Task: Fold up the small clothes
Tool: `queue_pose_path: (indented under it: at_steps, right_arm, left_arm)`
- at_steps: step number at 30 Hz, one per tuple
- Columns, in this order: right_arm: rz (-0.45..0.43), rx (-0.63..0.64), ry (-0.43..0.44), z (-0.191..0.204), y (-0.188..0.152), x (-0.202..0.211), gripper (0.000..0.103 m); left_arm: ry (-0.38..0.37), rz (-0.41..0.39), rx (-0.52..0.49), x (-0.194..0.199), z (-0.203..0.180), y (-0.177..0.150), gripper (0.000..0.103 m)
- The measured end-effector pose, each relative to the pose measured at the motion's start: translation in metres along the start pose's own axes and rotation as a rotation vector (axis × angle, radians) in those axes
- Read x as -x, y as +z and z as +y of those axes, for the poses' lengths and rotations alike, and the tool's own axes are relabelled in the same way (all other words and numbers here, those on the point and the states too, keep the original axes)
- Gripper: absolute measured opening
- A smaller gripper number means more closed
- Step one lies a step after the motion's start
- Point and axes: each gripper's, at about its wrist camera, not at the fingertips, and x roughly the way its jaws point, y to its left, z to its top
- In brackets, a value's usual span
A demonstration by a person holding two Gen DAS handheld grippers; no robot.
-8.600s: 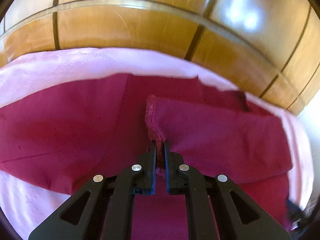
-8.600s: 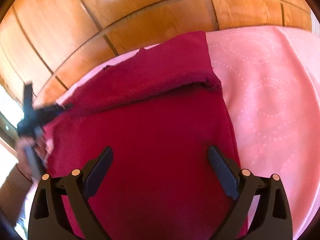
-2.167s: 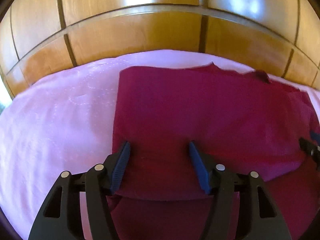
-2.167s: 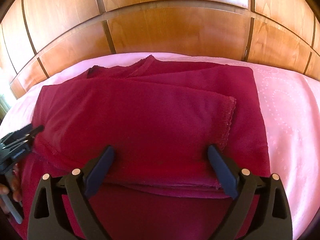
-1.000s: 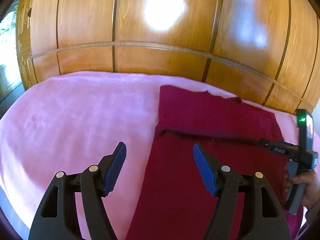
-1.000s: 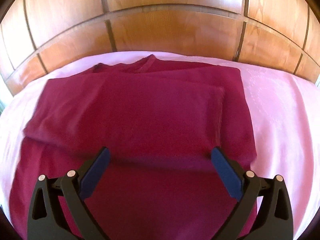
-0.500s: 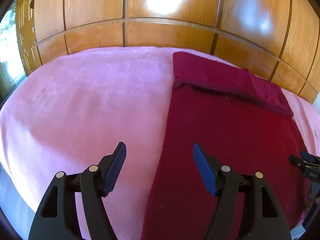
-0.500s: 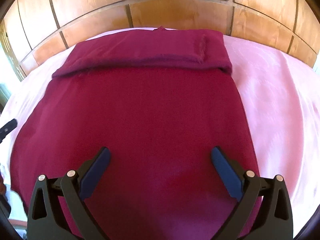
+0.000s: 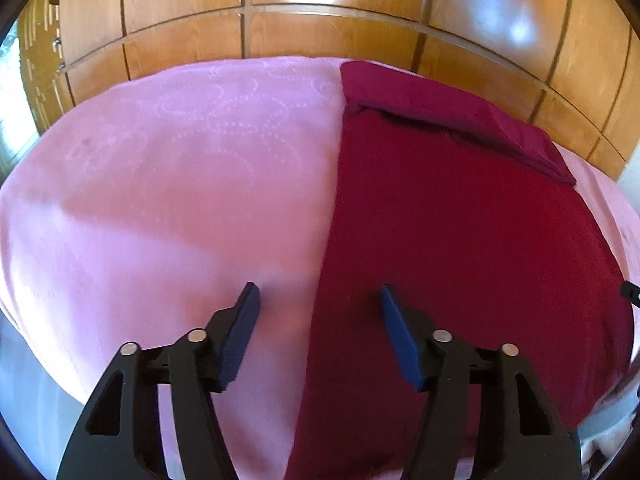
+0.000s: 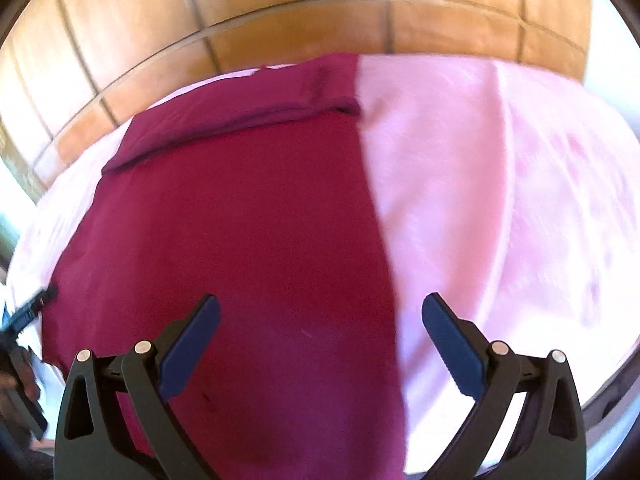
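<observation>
A dark red garment (image 9: 460, 240) lies flat on a pink bedsheet (image 9: 180, 184), with its far end folded over into a band (image 9: 448, 116) near the wooden wall. My left gripper (image 9: 316, 300) is open and empty above the garment's near left edge. In the right wrist view the same garment (image 10: 240, 240) fills the left half, and my right gripper (image 10: 320, 312) is open and empty above its near right edge. The tip of the left gripper shows at that view's left edge (image 10: 28, 308).
A wooden panelled wall (image 9: 320, 12) stands right behind the bed. Bare pink sheet extends left of the garment in the left wrist view and right of it in the right wrist view (image 10: 520, 200). The bed's near edge drops off at the lower corners.
Both grippers have pulled back from the folded far end toward the garment's near end. The left one now straddles the left edge, the right one the right edge. Both stay open.
</observation>
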Motion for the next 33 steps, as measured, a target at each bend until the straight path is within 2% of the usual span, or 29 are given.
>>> queue_pose_path:
  at_steps: [1, 3, 4, 7, 8, 9, 10, 11, 12, 18, 23, 27, 31, 32, 33]
  right_arm:
    - [0.012, -0.012, 0.002, -0.006, -0.003, 0.001, 0.094]
    - [0.040, -0.037, 0.008, -0.016, -0.012, 0.003, 0.075]
    - [0.043, -0.036, 0.010, -0.019, -0.014, 0.006, 0.071]
    - [0.074, -0.014, 0.019, -0.019, -0.023, 0.013, 0.055]
    - [0.092, 0.002, 0.022, -0.017, -0.026, 0.014, 0.045]
    - [0.108, 0.020, 0.026, -0.016, -0.031, 0.015, 0.033]
    - [0.126, 0.038, 0.034, -0.013, -0.033, 0.016, 0.027]
    - [0.150, 0.050, 0.055, -0.011, -0.035, 0.016, 0.011]
    - [0.158, 0.056, 0.063, -0.009, -0.035, 0.019, 0.009]
    - [0.066, 0.060, 0.178, 0.004, 0.000, 0.047, 0.008]
    - [-0.026, -0.019, 0.251, -0.003, 0.048, 0.041, 0.008]
    - [-0.039, -0.097, 0.244, -0.013, 0.087, 0.005, 0.008]
    - [-0.034, -0.151, 0.231, -0.015, 0.118, -0.028, 0.008]
    - [-0.043, -0.158, 0.228, -0.015, 0.126, -0.034, 0.011]
    - [-0.051, -0.172, 0.234, -0.016, 0.131, -0.038, 0.028]
  left_arm:
    - [-0.010, 0.005, 0.000, 0.002, 0.000, -0.004, 0.051]
    - [-0.044, 0.017, -0.022, 0.008, -0.003, -0.011, 0.042]
    - [-0.054, 0.022, -0.030, 0.009, -0.004, -0.014, 0.034]
    - [-0.102, 0.051, -0.057, 0.014, -0.008, -0.021, 0.021]
    - [-0.112, 0.054, -0.077, 0.017, -0.010, -0.022, 0.010]
    - [-0.117, 0.051, -0.090, 0.019, -0.010, -0.023, 0.006]
    - [-0.124, 0.051, -0.094, 0.021, -0.010, -0.023, 0.005]
    - [-0.151, 0.058, -0.085, 0.024, -0.007, -0.021, 0.005]
    - [-0.175, 0.059, -0.071, 0.027, -0.004, -0.018, 0.004]
    - [-0.377, -0.009, -0.009, 0.058, 0.009, 0.020, 0.004]
    - [-0.477, -0.040, 0.064, 0.045, 0.006, 0.062, 0.004]
    - [-0.484, -0.043, 0.126, 0.015, 0.006, 0.100, 0.004]
    - [-0.425, -0.032, 0.178, -0.025, 0.000, 0.140, 0.004]
    - [-0.408, -0.028, 0.185, -0.032, 0.000, 0.146, 0.004]
    - [-0.400, -0.016, 0.191, -0.040, 0.000, 0.154, 0.004]
